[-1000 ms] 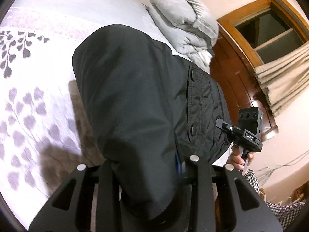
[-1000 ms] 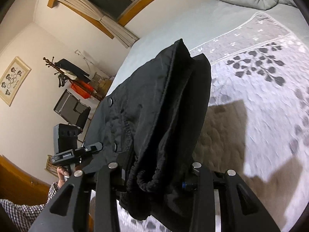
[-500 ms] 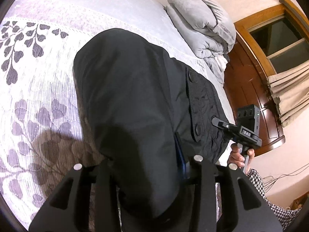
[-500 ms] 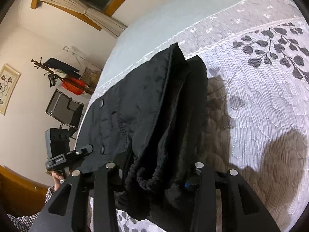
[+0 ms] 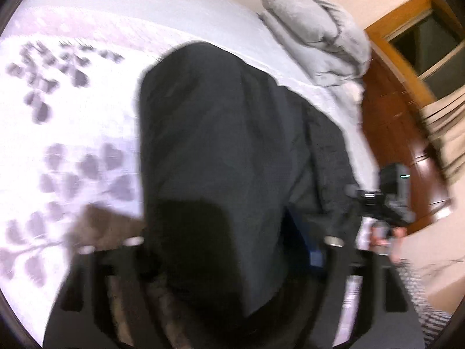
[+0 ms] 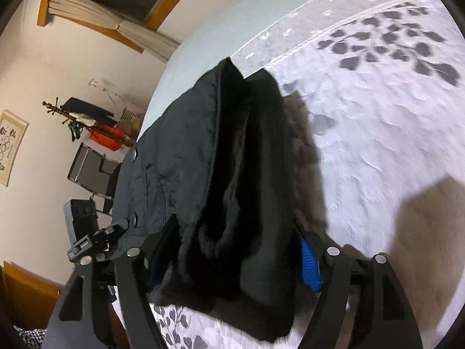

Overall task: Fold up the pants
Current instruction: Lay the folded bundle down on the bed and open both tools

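Pants (image 5: 221, 151), black and padded, hung bunched above the leaf-patterned bed (image 6: 377, 122), held up at both ends. The left gripper (image 5: 232, 250) was clamped on one end of the garment, while the right gripper (image 6: 232, 250) pinched the thick folded waistband. A folded grey quilt (image 5: 316, 32) lay near the bed's far edge.

The pants (image 6: 203, 151) are black cloth, smooth with a faint sheen outside, quilted near the metal snaps (image 6: 134, 153), fuzzy inside by the right tool (image 6: 232, 261). That tool is matt black plastic with ribbed blue pads (image 6: 309, 264). Beneath lies a textured, leaf-printed bedspread (image 6: 377, 122); ahead, glossy wood (image 5: 386, 122).
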`<action>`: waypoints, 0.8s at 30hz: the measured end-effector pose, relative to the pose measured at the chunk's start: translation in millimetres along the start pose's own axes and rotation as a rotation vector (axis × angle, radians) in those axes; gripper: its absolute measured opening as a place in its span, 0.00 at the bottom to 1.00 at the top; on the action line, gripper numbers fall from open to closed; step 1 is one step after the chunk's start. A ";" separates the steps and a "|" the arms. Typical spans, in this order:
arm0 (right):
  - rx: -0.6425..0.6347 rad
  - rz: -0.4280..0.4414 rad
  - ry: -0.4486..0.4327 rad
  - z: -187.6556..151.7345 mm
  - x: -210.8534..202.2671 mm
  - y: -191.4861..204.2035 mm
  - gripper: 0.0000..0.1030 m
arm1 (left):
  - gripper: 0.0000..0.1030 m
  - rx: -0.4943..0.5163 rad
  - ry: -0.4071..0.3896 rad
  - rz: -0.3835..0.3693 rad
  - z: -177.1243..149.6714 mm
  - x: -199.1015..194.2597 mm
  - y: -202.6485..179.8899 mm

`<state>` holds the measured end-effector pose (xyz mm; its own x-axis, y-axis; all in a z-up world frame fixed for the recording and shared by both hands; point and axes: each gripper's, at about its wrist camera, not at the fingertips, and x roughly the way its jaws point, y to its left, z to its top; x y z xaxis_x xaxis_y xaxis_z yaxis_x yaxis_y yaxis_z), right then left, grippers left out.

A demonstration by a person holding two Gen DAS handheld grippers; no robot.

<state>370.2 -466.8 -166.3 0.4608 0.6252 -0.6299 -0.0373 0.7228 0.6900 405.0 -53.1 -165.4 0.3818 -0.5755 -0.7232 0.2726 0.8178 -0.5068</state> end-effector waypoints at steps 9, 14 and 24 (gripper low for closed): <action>-0.089 -0.267 -0.113 -43.5 -53.7 23.7 0.83 | 0.95 0.050 -0.124 0.259 -34.0 -56.2 -21.1; -0.139 -0.400 -0.155 -75.3 -75.2 39.2 0.83 | 0.96 0.092 -0.129 0.332 -54.7 -77.1 -42.9; -0.231 -0.619 -0.246 -137.4 -92.3 111.0 0.88 | 0.96 0.109 -0.126 0.392 -98.1 -102.0 -88.0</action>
<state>201.7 -403.8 -80.6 0.6440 0.0135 -0.7649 0.1219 0.9853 0.1200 255.4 -66.0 -93.0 0.5786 -0.2221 -0.7848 0.1741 0.9737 -0.1472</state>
